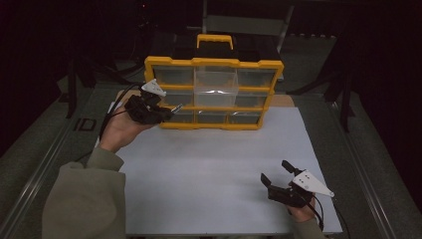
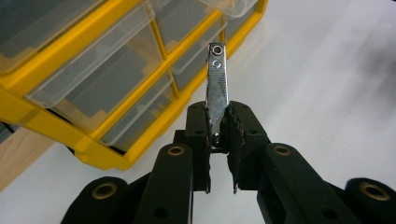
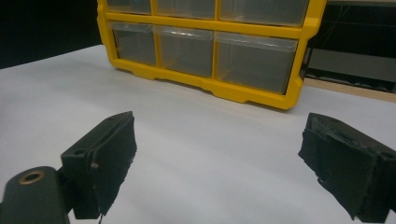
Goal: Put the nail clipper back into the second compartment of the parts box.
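Note:
A yellow organizer (image 1: 214, 92) with clear plastic drawers stands upright at the far side of the white table (image 1: 219, 169); its top middle drawer (image 1: 215, 80) is pulled out. My left gripper (image 1: 166, 113) hovers in front of the organizer's lower left corner, shut on a shiny metal nail clipper (image 2: 217, 84) that sticks out past the jaws toward the drawers (image 2: 135, 109). The clipper's tip (image 1: 176, 107) glints beside the left column. My right gripper (image 1: 275, 172) rests low at the near right of the table, open, with nothing between its pads (image 3: 109, 158).
A black case with a yellow handle (image 1: 215, 41) sits behind the organizer. A strip of bare wood (image 2: 18, 154) runs under the organizer's left end. Dark floor and metal rails (image 1: 35, 179) flank the table. The organizer's lower drawers (image 3: 201, 46) face my right gripper.

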